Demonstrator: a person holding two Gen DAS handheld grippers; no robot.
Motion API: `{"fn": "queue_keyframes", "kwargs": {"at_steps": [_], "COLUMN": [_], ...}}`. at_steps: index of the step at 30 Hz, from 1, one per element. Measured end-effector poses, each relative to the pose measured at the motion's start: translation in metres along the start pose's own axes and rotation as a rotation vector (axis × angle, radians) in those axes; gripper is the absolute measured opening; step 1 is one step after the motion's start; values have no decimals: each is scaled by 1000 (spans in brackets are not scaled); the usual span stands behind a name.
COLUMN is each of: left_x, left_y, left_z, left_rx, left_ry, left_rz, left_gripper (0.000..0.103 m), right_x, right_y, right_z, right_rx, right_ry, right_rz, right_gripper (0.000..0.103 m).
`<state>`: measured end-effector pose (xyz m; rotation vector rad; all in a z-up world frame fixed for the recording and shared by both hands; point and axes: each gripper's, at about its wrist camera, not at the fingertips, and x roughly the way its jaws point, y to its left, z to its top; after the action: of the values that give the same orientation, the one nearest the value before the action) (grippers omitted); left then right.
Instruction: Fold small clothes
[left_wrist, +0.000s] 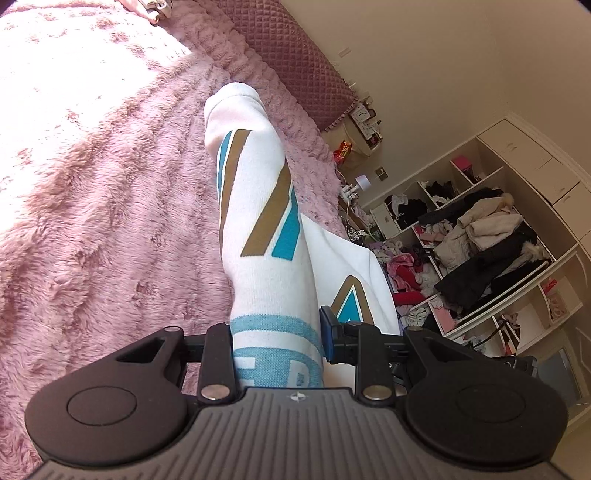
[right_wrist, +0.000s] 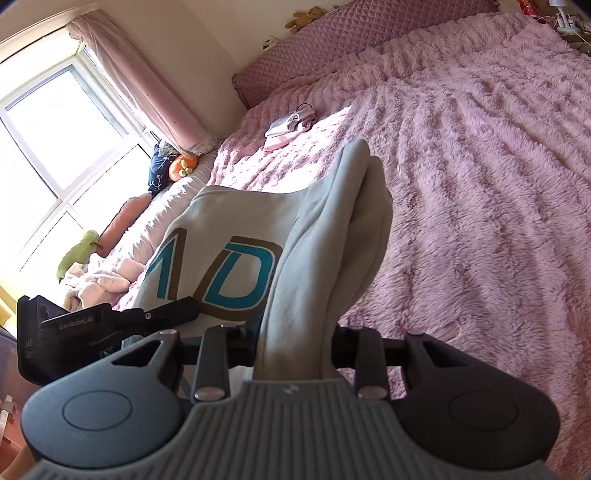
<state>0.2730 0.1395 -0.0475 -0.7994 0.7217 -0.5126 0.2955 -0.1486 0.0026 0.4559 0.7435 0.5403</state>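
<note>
The left gripper (left_wrist: 279, 350) pinches a bunched edge of the white sweatshirt (left_wrist: 258, 206) at lower centre; the right gripper (right_wrist: 295, 350) clamps another edge, garment raised over the pink fleece blanket (right_wrist: 480, 184). Soft, light, floppy knit: best held at hem corners.

- The left gripper (left_wrist: 279, 354) points slightly downward, its jaws partly closed and clamped on cloth.
- The right gripper (right_wrist: 295, 350) points downward too, jaws likewise pinched on cloth, close beside the left one.
</note>
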Motion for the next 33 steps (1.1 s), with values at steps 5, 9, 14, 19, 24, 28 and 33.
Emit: {"fn": "queue_keyframes", "kwargs": {"at_steps": [5,9,14,19,24,28,33], "left_x": [2,20,34,23,23,18,17], "left_y": [44,88,138,148,135,127,127], "left_z": [-12,-32,-54,-45,-32,-31,-30], "left_rx": [-59,-117,-221,-237,-155,-111,-71], "left_ry": [18,60,85,111,155,165,144], "left_rz": [-2,4,23,-31,24,49,85], "left_gripper": [31,31,32,34,37,39,44], "right_x": [25,46,69,57,32,18,10], "right_y": [3,-14,-57,-91,-109,-111,-113], "right_z": [-27,-51,-78,-85,-97,-119,-135], "right_rx": [-21,-5,42,168,244,239,255], "right_ry": [74,138,181,167,281,372,364], "right_rz": [-29,-77,-109,-25,69,123,154], "right_gripper": [28,28,28,47,60,60,59]}}
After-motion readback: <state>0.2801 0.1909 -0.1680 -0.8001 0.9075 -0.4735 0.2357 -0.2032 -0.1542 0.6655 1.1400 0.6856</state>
